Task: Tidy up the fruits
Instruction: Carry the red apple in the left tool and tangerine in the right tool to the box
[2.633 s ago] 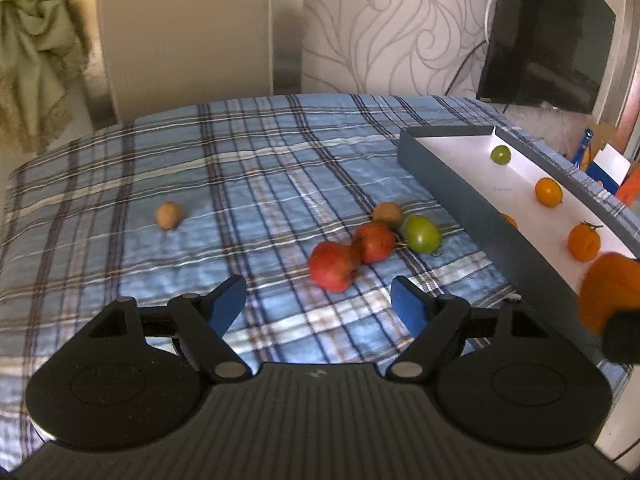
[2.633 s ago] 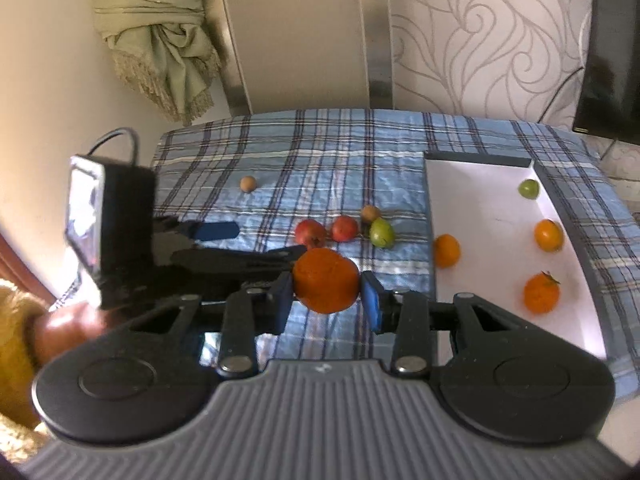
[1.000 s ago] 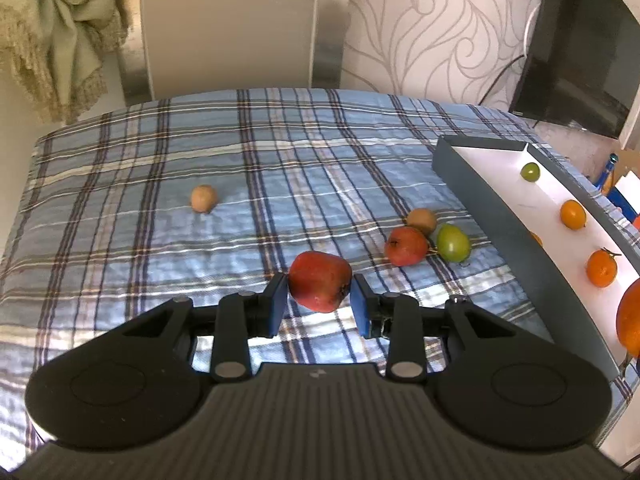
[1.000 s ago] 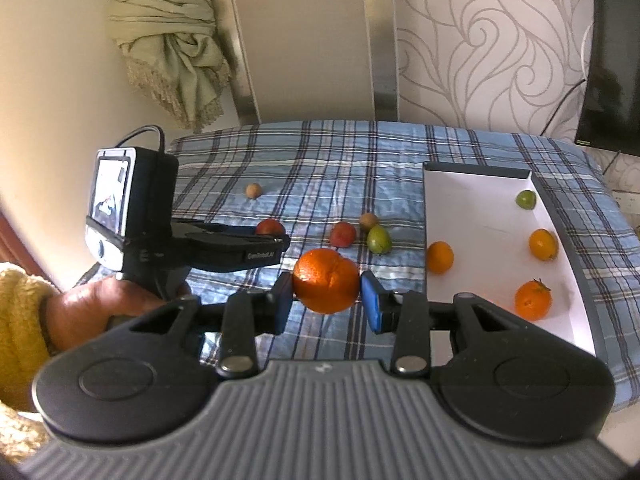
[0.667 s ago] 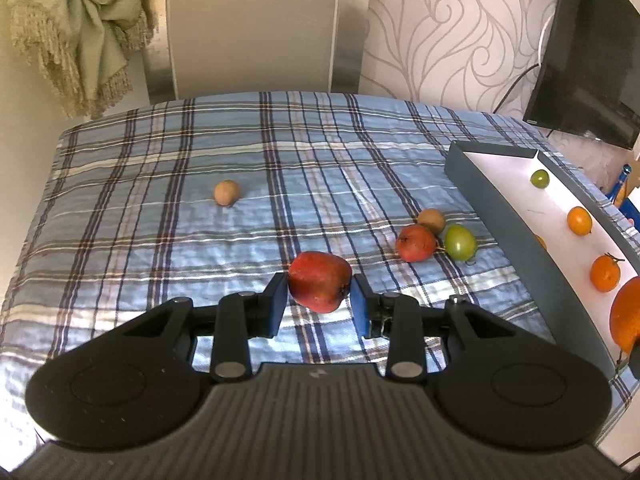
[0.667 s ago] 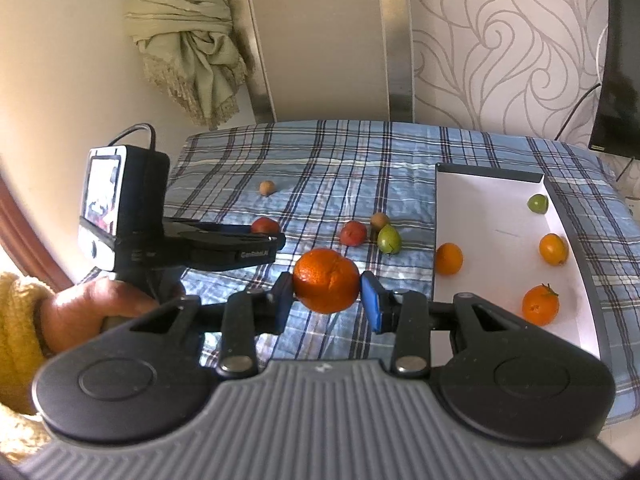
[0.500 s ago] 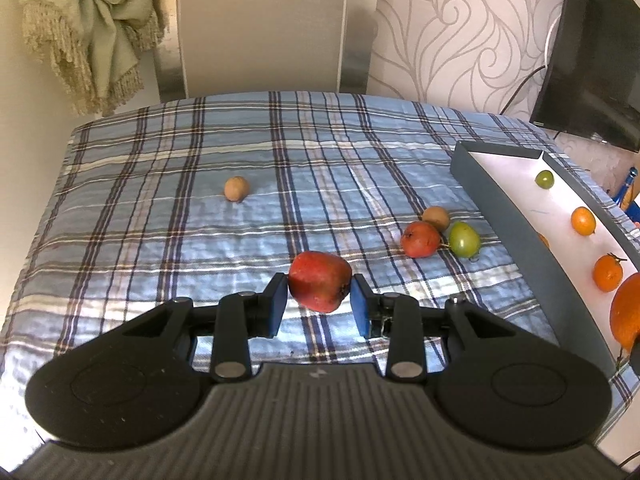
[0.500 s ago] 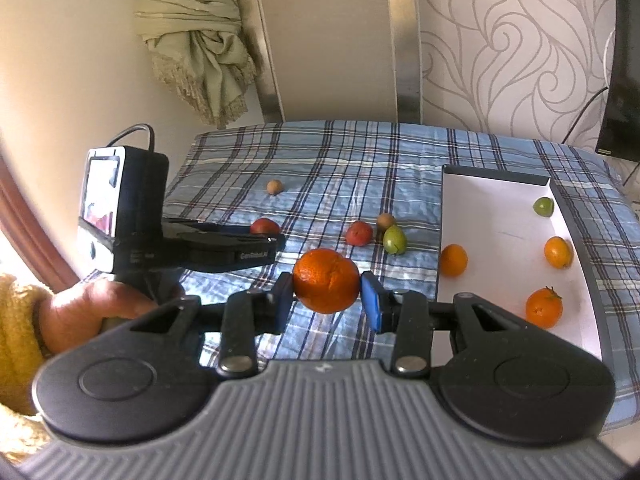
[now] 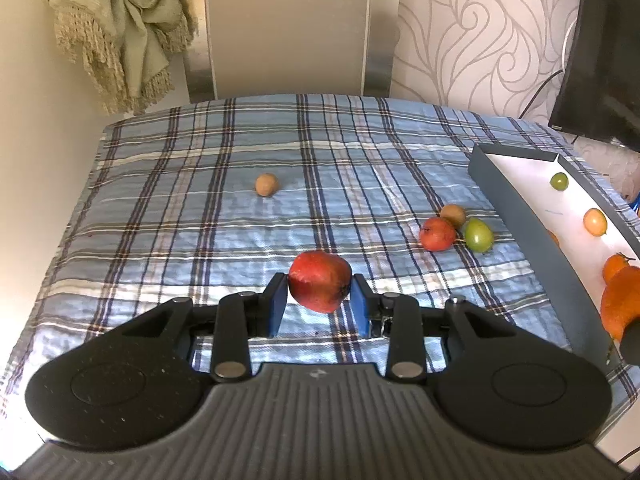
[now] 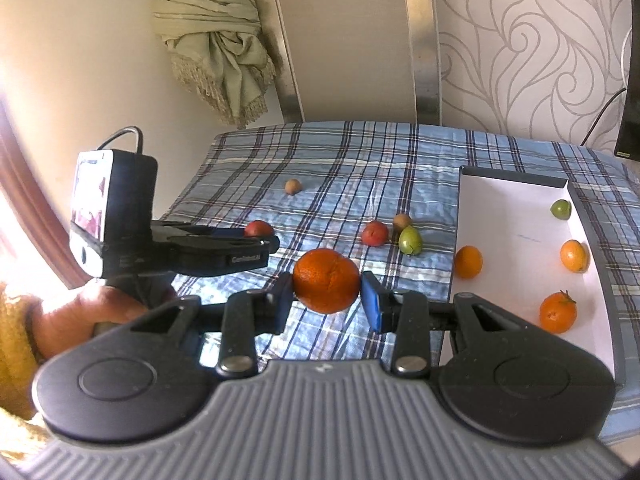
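My left gripper is shut on a red fruit and holds it above the plaid cloth. My right gripper is shut on a large orange, held above the cloth left of the grey tray. The tray holds a green fruit and three oranges, one of them near its left side. On the cloth lie a red fruit, a green fruit, a brown fruit and, apart, another brown fruit.
A fringed beige cloth hangs at the back left by a chair back. A dark screen stands at the back right. The tray's tall near wall borders the fruit cluster.
My left gripper closed on the red fruit and lifted it up and back from the cluster. My right gripper has risen and pulled back too, still holding the orange.
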Demonstrator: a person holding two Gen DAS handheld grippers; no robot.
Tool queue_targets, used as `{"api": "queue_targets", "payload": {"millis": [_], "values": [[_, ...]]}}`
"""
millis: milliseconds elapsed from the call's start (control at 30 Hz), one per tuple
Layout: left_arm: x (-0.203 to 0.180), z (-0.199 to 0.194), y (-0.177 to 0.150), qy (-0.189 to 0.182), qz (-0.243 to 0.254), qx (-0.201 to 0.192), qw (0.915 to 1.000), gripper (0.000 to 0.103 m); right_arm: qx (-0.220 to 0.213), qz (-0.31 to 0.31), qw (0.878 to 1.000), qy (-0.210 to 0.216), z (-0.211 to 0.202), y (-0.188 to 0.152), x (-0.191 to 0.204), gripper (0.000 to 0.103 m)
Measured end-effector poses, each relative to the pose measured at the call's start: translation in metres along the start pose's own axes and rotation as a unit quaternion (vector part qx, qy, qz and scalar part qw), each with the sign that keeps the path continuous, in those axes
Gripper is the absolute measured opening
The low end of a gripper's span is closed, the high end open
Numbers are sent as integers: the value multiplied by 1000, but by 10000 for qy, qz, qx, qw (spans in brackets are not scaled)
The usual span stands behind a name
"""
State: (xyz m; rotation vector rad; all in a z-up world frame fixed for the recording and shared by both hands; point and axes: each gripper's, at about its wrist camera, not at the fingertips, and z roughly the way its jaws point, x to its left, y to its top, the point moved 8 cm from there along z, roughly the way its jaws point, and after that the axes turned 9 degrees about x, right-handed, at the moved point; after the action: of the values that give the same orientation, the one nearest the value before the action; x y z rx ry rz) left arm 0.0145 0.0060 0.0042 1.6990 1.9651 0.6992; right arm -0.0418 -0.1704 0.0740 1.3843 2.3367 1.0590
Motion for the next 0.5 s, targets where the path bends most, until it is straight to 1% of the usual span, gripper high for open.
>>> {"api": "queue_targets", "payload": {"millis": [500], "values": [[4, -16, -5, 233, -82, 10, 9997, 39, -1, -94, 9994, 338, 7, 3, 4, 39]]}}
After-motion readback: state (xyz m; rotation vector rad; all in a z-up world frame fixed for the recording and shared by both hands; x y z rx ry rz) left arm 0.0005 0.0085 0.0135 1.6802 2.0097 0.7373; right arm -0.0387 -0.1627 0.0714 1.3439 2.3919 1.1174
